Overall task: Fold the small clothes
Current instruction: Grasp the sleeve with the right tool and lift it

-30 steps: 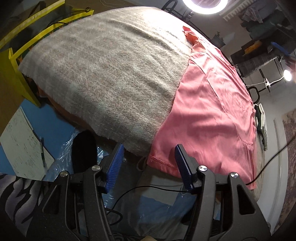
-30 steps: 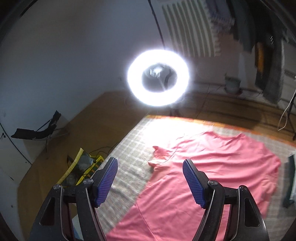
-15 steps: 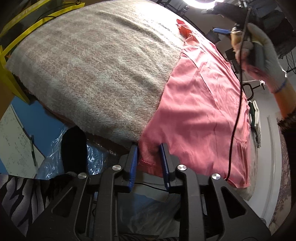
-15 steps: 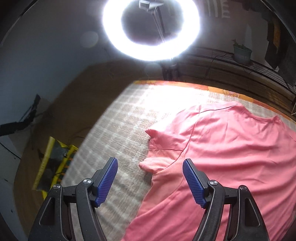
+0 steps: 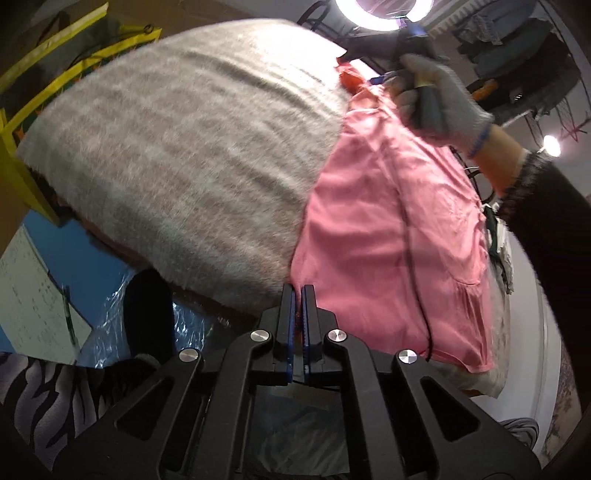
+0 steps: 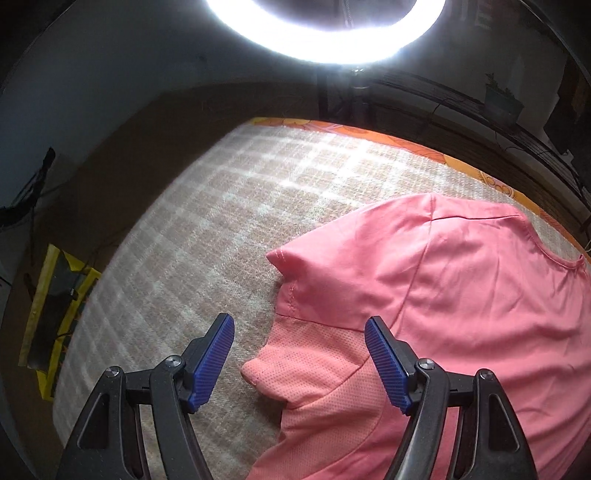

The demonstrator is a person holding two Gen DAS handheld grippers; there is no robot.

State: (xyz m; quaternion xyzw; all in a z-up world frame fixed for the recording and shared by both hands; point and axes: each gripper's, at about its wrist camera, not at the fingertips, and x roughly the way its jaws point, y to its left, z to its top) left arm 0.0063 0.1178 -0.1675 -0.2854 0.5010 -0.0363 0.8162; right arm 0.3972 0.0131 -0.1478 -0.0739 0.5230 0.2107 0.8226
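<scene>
A pink T-shirt point(image 5: 388, 229) lies spread flat on a grey checked blanket point(image 5: 192, 155). My left gripper point(image 5: 297, 295) is shut on the shirt's bottom hem corner at the near edge of the blanket. In the right wrist view the shirt point(image 6: 461, 288) shows its short sleeve point(image 6: 295, 347) pointing left. My right gripper point(image 6: 299, 358) is open just above the sleeve, blue pads point(image 6: 210, 365) either side of it. The right gripper and gloved hand point(image 5: 436, 99) also show in the left wrist view, over the far end of the shirt.
A bright ring light point(image 6: 332, 33) stands beyond the far edge of the blanket point(image 6: 221, 229). A yellow frame point(image 5: 22, 122) is at the left. Blue plastic sheeting point(image 5: 110, 280) and a paper with a pen point(image 5: 33, 295) lie below the near edge.
My left gripper closed on the shirt's hem corner. My right gripper moved down and closer to the sleeve, staying open.
</scene>
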